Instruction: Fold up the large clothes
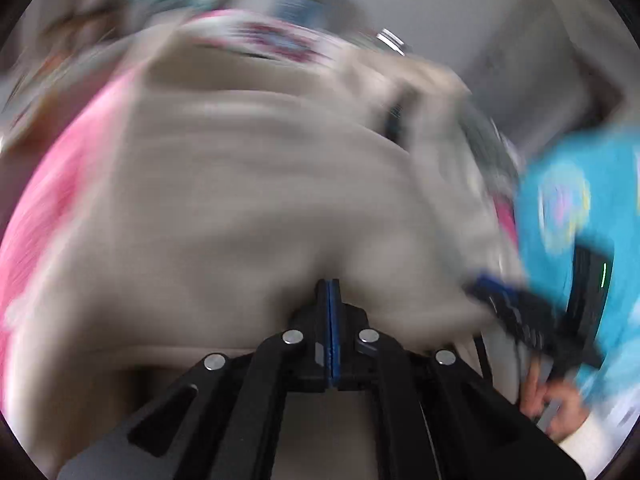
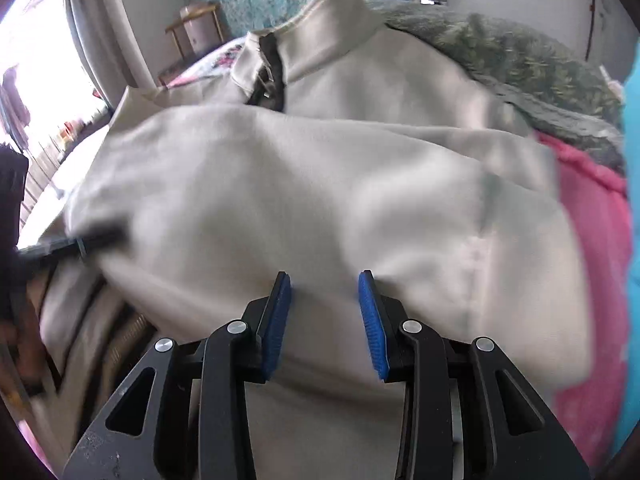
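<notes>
Two views differ: our left gripper (image 1: 333, 286) pinches the beige jacket (image 2: 320, 184) tight; only the right gripper (image 2: 325, 280), jaws parted and gripping nothing, shows its collar (image 2: 320, 28).

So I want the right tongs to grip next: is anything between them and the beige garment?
Nothing visible is. The right tongs stand open with their blue pads right at the beige garment, cloth bulging between them, no other item in front.
</notes>
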A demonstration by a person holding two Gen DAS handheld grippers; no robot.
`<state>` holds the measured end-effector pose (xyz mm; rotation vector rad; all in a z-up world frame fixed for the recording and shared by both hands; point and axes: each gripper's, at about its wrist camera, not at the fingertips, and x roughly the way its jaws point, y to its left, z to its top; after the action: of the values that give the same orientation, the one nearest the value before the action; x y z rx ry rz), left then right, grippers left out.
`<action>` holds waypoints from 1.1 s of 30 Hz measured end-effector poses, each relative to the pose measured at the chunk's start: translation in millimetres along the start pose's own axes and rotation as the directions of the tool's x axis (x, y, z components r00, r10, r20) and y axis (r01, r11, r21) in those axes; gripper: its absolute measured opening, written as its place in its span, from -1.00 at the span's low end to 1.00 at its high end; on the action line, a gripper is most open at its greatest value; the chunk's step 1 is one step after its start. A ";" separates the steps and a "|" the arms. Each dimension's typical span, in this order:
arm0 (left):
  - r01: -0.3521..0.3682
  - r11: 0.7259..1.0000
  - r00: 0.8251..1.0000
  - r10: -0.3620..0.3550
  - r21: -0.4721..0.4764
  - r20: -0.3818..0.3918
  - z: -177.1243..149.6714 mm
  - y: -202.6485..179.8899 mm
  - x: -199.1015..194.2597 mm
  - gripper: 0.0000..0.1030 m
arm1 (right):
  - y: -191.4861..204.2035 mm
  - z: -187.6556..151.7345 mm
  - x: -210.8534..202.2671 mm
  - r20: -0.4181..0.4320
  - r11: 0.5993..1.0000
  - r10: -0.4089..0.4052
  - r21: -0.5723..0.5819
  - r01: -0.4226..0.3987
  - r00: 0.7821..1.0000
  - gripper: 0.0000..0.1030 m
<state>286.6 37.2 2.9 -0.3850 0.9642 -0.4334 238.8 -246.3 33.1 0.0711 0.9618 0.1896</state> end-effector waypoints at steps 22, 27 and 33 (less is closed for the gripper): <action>-0.047 0.997 0.996 0.051 0.065 -0.069 3.7 -50.3 30.3 -0.93 | 37.2 26.7 22.1 -0.030 0.994 0.003 0.109 0.000 1.000 -0.37; -0.098 0.995 0.994 0.099 0.020 -0.047 1.5 -38.8 13.8 -0.93 | 0.0 12.3 11.6 -0.053 0.982 -0.002 0.188 0.012 0.999 -0.80; -0.242 0.967 0.969 0.245 0.079 -0.037 -0.4 -30.2 -25.8 -0.93 | 6.0 13.2 -9.1 -0.136 0.981 -0.117 0.136 0.136 0.984 -0.77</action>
<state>267.9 24.7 35.7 -0.1861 1.0238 -0.2540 243.7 -241.9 48.8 0.1321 1.1034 0.0058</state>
